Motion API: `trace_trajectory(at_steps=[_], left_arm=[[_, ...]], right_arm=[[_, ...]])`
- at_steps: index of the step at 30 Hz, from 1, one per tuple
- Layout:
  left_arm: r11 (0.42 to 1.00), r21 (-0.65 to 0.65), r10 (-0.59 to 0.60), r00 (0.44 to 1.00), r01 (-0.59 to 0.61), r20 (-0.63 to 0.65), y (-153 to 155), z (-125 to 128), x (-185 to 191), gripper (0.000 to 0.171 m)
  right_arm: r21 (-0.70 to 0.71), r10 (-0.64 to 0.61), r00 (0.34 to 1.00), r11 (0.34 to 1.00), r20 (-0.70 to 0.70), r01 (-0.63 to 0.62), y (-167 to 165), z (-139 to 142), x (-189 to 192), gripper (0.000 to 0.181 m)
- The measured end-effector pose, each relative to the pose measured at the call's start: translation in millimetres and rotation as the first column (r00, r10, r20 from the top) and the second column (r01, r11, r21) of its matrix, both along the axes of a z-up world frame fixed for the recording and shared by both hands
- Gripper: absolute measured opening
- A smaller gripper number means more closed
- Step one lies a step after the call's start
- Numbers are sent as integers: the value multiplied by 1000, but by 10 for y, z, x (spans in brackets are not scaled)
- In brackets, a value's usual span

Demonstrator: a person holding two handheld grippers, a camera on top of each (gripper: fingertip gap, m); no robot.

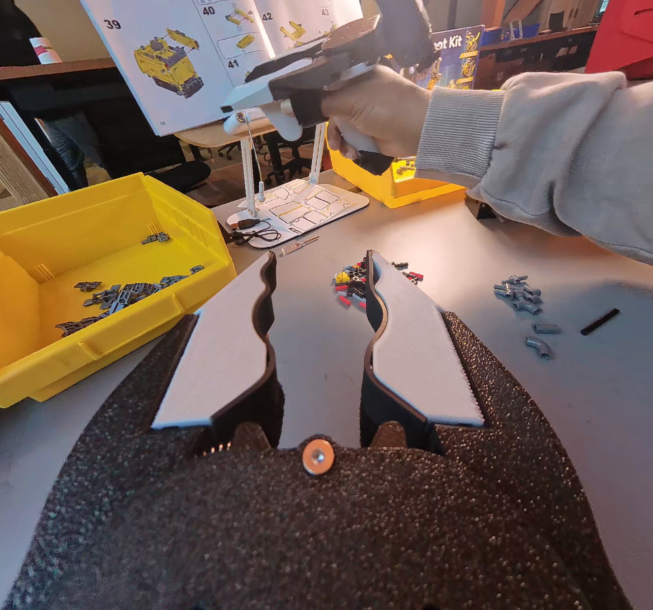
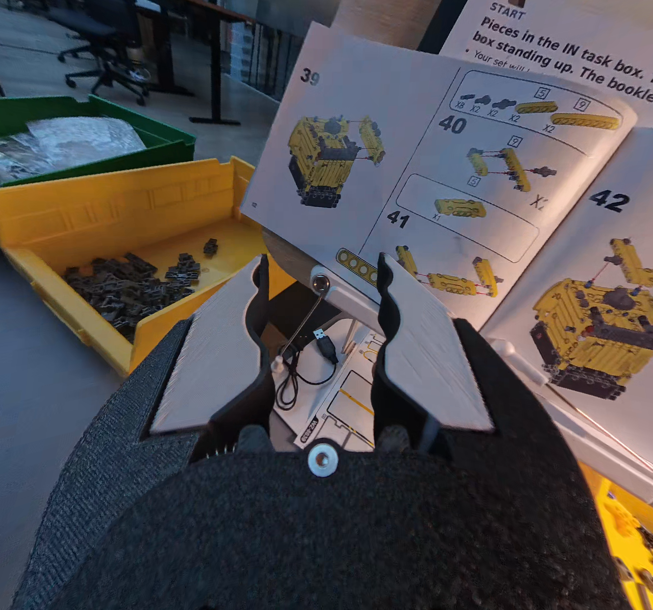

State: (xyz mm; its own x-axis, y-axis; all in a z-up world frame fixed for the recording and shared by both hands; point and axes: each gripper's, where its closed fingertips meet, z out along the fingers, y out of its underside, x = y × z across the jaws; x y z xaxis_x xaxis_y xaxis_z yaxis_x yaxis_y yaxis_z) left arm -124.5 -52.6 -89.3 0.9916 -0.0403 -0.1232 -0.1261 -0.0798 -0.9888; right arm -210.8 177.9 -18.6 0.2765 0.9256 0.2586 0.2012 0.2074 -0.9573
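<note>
My left gripper (image 1: pixel 319 257) is open and empty, low over the grey table (image 1: pixel 318 328). A small pile of red, black and yellow building pieces (image 1: pixel 348 287) lies just past its right fingertip, partly hidden by it. My right gripper (image 2: pixel 323 261) is open and empty. A hand holds it in the air in front of the lower edge of an open instruction booklet (image 2: pixel 441 176) on a white stand. It also shows from the side in the left wrist view (image 1: pixel 236 95), before the booklet (image 1: pixel 183 49).
A yellow bin (image 1: pixel 106 204) with dark grey pieces (image 1: pixel 123 296) stands at the left; it also shows in the right wrist view (image 2: pixel 106 204). Grey connectors (image 1: pixel 519 291) and a black axle (image 1: pixel 600 321) lie at the right. The stand's base holds a sticker sheet (image 1: pixel 311 204) and USB cable (image 2: pixel 323 345). A green bin (image 2: pixel 155 141) stands behind. The grippers' ends are close to 25 cm from one another.
</note>
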Motion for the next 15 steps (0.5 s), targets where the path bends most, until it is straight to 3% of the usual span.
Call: trace_trajectory(at_steps=[5, 10, 13, 15], left_arm=[[1000, -5, -6, 1000, 6, 1, 7, -14, 18, 50], [1000, -9, -2, 1000, 2, 1, 10, -29, 14, 50], [1000, -15, -4, 1000, 4, 5, 21, -48, 21, 50], [1000, -23, -7, 1000, 7, 3, 33, -71, 32, 50]], right_arm=[[-55, 118, 987, 991, -107, -124, -446, 247, 379, 62], [-47, 231, 966, 970, -113, -237, -1011, 382, 1151, 62], [2, 217, 973, 976, -74, -218, -1126, 450, 1768, 59], [49, 138, 989, 990, -49, -135, -1007, 497, 2209, 59]])
